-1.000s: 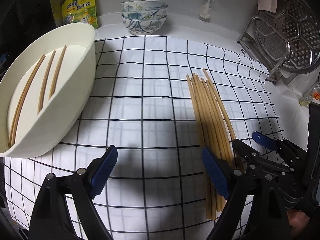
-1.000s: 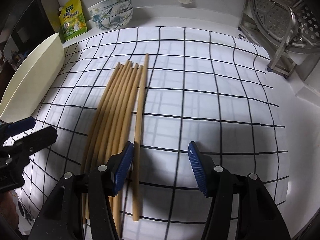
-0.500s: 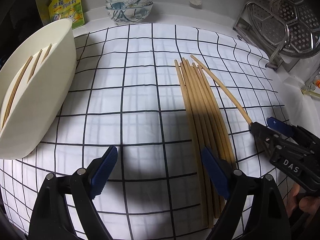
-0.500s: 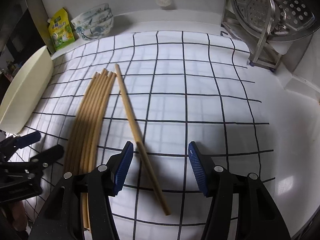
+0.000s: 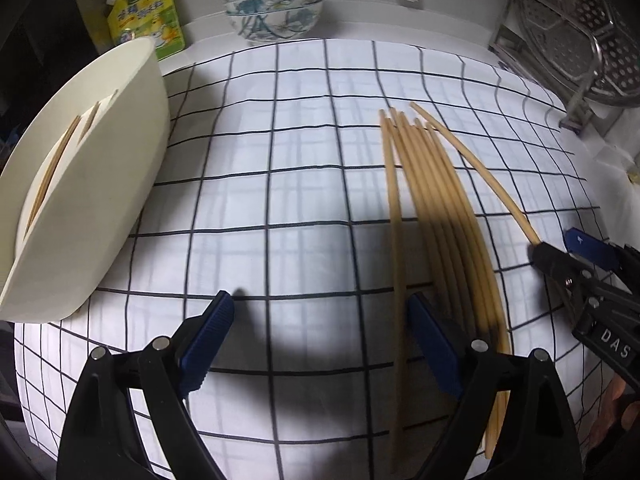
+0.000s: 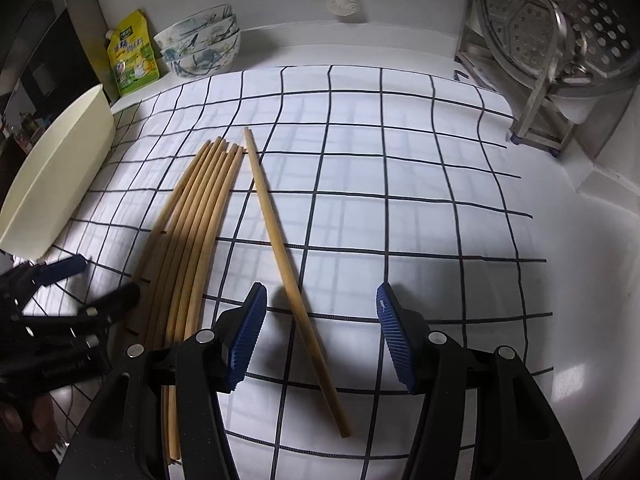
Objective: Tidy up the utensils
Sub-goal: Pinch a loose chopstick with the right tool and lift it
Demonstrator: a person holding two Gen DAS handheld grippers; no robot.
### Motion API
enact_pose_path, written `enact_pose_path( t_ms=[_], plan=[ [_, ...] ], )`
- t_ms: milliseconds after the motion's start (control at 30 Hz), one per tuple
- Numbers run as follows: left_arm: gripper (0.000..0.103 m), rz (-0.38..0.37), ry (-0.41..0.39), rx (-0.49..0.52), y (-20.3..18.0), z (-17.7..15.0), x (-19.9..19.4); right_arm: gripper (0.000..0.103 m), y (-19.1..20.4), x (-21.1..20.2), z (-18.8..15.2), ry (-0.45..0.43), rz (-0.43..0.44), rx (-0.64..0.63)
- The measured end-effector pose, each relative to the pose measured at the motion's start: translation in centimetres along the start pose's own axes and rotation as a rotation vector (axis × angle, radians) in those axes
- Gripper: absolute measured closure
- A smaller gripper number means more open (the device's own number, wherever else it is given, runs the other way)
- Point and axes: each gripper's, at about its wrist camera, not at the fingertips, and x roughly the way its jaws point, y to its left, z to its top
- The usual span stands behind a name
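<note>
Item: bamboo chopsticks, one lot, on a black-and-white checked cloth point(image 6: 400, 200) spread over the white bench point(image 6: 592, 280). Change recorded: one chopstick point(image 6: 288, 264), which a second ago lay flush against the 3 o'clock edge of the bundle point(image 6: 192, 240), now lies apart from it, splayed with its far tip toward 12 o'clock near the bundle's tips and its near end swung out toward 5 o'clock. Right tongs point(image 6: 322, 332): released, jaws part-way apart, straddling the separated chopstick without the pads pressing on it; nothing grasped. Left tongs point(image 5: 320, 344): released and opening a little wider, held low over the cloth with their right jaw at the bundle's 9 o'clock edge; one chopstick point(image 5: 396, 280) of the bundle lies just inside that jaw, untouched. Destination: cream oval tray point(image 5: 100, 208) at 9 o'clock on the cloth, already holding a few chopsticks point(image 5: 60, 160) laid lengthwise. Unrelated stock: stacked floral bowls point(image 5: 272, 12) and yellow pouch point(image 5: 144, 12) at 12 o'clock, steel steamer rack point(image 6: 560, 40) at 2 o'clock. Assessment: singling out one stick makes a clean pick likely; most of the lot remains untransferred, so the task appears early.
</note>
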Motion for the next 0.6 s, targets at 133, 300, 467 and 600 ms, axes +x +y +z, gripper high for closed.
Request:
enact_pose_path(
  t_ms=[133,300,467,600],
  plan=[
    [0.016,0.012,-0.001,-0.018,0.5,0.6,0.2,0.048,0.6,0.6,0.3,-0.003,-0.018,-0.046],
    [0.023,0.014,-0.010,-0.012,-0.1,1.3,0.4,0.048,1.2,1.2,0.9,-0.017,-0.019,-0.094],
    [0.046,-0.022,-0.027,0.029,-1.1,1.6,0.1,0.067,1.9,1.3,1.2,-0.023,0.012,-0.135],
    [0.081,-0.049,-0.018,0.060,-1.7,1.9,-0.1,0.096,3.0,1.2,1.2,-0.015,0.024,-0.178]
  ],
)
